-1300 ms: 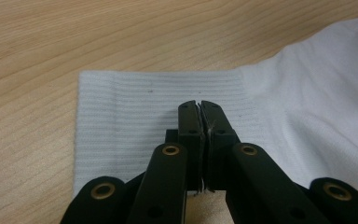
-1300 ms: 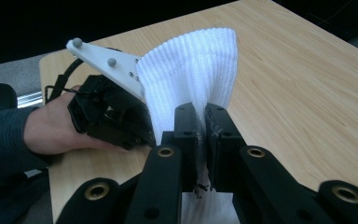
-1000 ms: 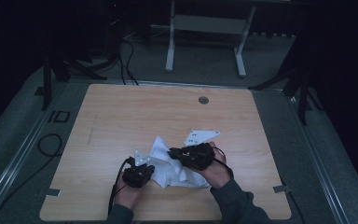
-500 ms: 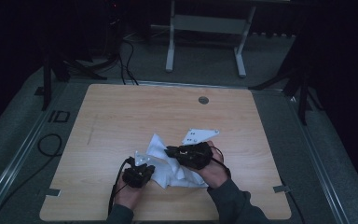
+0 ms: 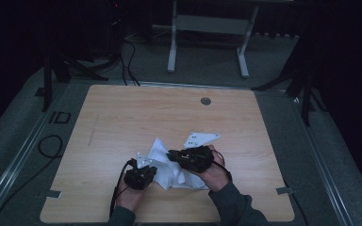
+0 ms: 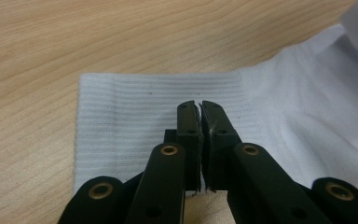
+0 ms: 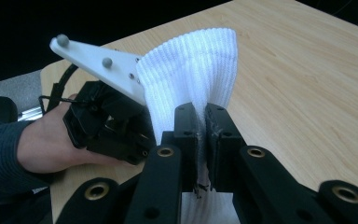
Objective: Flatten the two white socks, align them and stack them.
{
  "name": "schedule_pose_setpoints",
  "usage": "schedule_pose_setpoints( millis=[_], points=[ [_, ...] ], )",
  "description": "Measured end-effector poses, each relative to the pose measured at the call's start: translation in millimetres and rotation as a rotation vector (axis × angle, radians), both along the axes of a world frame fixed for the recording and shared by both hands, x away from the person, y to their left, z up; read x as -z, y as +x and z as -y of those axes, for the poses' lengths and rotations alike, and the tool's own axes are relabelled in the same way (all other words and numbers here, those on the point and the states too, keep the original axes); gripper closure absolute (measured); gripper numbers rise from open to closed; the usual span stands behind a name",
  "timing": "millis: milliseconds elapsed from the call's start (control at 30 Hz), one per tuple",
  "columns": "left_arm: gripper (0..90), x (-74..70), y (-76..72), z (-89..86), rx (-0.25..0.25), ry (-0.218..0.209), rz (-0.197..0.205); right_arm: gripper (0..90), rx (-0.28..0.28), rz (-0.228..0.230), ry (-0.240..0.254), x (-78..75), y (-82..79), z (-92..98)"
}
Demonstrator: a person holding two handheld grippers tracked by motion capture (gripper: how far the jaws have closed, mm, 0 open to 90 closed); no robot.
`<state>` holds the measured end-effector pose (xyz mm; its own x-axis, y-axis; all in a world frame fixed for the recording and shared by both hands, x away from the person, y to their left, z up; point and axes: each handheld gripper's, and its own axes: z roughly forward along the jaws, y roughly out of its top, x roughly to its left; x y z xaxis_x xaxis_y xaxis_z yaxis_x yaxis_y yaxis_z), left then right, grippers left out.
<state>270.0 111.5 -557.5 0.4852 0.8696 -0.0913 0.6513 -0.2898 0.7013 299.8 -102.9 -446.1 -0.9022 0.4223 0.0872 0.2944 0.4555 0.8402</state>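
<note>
The white sock lay crumpled near the front edge of the wooden surface, between my two hands. My right gripper had its fingers pressed together on the ribbed cuff, lifting it upright off the wood. My left gripper pointed low across the other end of the sock, its fingers nearly shut, with the fabric lying flat beneath them; I could not tell whether they pinched it. Bare wood stretched wide beyond and to both sides.
</note>
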Motion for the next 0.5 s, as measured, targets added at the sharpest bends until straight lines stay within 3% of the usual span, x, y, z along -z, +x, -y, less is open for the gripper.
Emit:
schedule_pose_setpoints(
  millis=[133, 233, 367, 433, 467, 500],
  points=[
    [85.6, -4.4, -1.0, -4.4, -0.004, 0.003, 0.027, 83.7, 0.007, -0.004, -0.012, 4.2, 0.2, -1.3],
    [85.6, -6.7, -0.2, -9.7, -0.041, -0.017, 0.043, 83.7, 0.008, -0.002, -0.024, 8.2, 0.6, -3.4],
    [85.8, -9.2, 2.2, -23.5, -0.088, -0.012, 0.04, 83.7, 0.009, -0.011, -0.044, 16.7, 1.6, -10.2],
    [86.0, -9.2, 2.2, -23.5, -0.088, -0.012, 0.04, 83.7, 0.009, -0.012, -0.052, 19.0, 1.9, -12.4],
    [86.8, -10.7, 4.1, -34.2, -0.132, -0.018, 0.034, 83.7, 0.009, -0.022, -0.062, 24.6, 3.4, -16.9],
    [87.5, -10.7, 4.1, -34.2, -0.132, -0.018, 0.034, 83.7, 0.009, -0.022, -0.062, 24.6, 3.4, -16.9]
  ],
)
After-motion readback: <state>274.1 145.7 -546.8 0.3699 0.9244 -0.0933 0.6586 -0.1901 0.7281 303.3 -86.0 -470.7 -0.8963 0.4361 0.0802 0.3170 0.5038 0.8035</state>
